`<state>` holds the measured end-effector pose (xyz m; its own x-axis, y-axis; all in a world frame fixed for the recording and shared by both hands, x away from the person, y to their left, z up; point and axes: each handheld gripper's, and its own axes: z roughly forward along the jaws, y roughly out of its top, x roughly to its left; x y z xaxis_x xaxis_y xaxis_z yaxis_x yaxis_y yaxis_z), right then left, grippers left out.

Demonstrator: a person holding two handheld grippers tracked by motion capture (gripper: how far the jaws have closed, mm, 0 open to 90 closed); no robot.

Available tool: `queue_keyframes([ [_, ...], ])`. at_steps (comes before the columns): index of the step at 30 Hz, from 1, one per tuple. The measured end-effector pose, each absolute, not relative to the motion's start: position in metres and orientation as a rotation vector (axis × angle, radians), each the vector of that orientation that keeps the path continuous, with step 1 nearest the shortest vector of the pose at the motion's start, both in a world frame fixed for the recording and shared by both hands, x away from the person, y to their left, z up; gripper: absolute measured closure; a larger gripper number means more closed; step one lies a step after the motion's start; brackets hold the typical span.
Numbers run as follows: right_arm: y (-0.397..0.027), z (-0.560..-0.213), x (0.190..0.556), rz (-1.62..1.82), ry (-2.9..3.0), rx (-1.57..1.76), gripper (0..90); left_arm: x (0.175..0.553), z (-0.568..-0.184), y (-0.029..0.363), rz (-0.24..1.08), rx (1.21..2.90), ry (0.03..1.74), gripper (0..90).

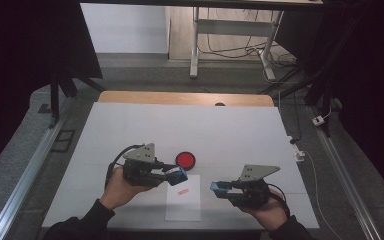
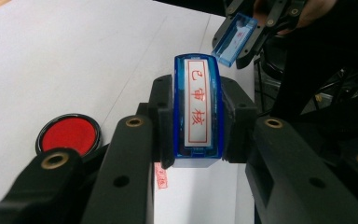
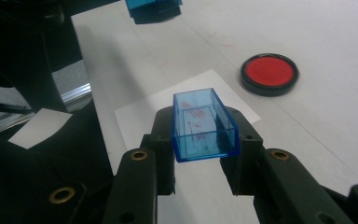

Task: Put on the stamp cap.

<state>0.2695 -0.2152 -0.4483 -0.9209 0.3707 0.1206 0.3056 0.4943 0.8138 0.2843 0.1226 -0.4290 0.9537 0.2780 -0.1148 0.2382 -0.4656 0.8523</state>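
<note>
My left jaws (image 2: 198, 119) grip the stamp (image 2: 198, 109), right jaws (image 3: 200, 135) its cap (image 3: 203, 125); next I line them up for capping.

Stamp (image 2: 198, 109) face: red characters "已审核".

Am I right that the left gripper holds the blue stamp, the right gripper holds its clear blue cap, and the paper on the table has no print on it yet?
Not quite: the paper already bears a red print, as the high view shows. The left gripper does hold the blue stamp, and the right gripper its clear blue cap.
</note>
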Motion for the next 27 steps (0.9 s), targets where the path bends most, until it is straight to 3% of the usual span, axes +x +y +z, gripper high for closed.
queue_keyframes([
  [27, -0.155, -0.463, 0.291, 1.482, 2.786, 0.321, 68.8, 0.284, -0.434, 0.120, 0.037, 2.069, 0.206, 70.0],
])
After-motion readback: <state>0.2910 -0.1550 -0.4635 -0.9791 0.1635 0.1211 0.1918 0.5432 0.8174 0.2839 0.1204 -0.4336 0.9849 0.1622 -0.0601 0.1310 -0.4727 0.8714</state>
